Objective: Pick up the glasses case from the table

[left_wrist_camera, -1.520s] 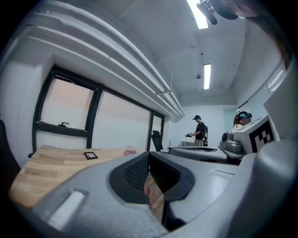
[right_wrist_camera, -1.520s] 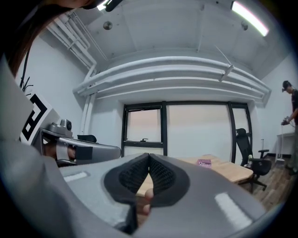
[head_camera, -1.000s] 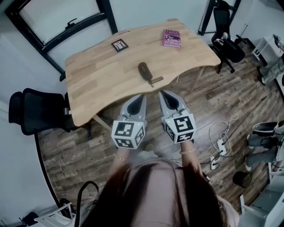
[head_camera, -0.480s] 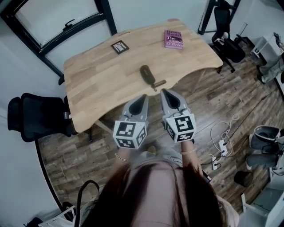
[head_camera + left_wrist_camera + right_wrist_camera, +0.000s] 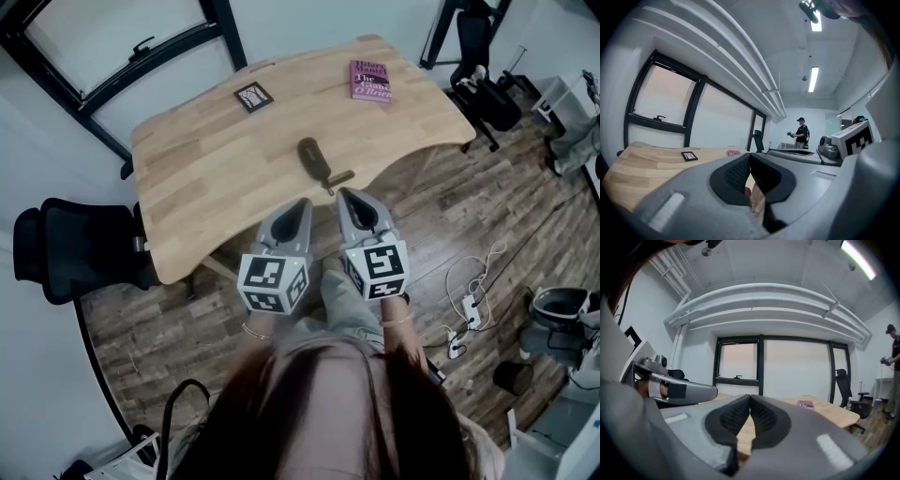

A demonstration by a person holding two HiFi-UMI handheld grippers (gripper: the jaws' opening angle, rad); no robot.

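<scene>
**A:** What has shifted since a second ago?

**B:** Both tools have come nearer the bench (image 5: 206,178). Their tips hung short of its near edge before. In the head view they now reach that edge, and a trouser leg (image 5: 345,302) shows below them.

**A:** How does the left tool (image 5: 301,202) stand?

**B:** Closed. In its own view the two black pads meet at the tips with nothing between them. Only bench wood shows through the gap beneath.

**A:** And the right tool (image 5: 345,193)?

**B:** The same: pads together at the tips, nothing held. The two tools sit side by side, both pointing across the bench.

**A:** Where is the glasses case (image 5: 310,155)?

**B:** It lies on the bench close to the near edge, just beyond the tool tips and apart from them. It is dark brown, long and slanted. A small tan piece (image 5: 337,176) touches its near end, and I cannot tell what that is.

**A:** Anything else there?

**B:** A pink book (image 5: 369,81) lies near the far right corner and a small black-framed card (image 5: 253,96) toward the far edge. Both are well apart from the case. A black chair (image 5: 75,248) stands at the bench's left end.
</scene>
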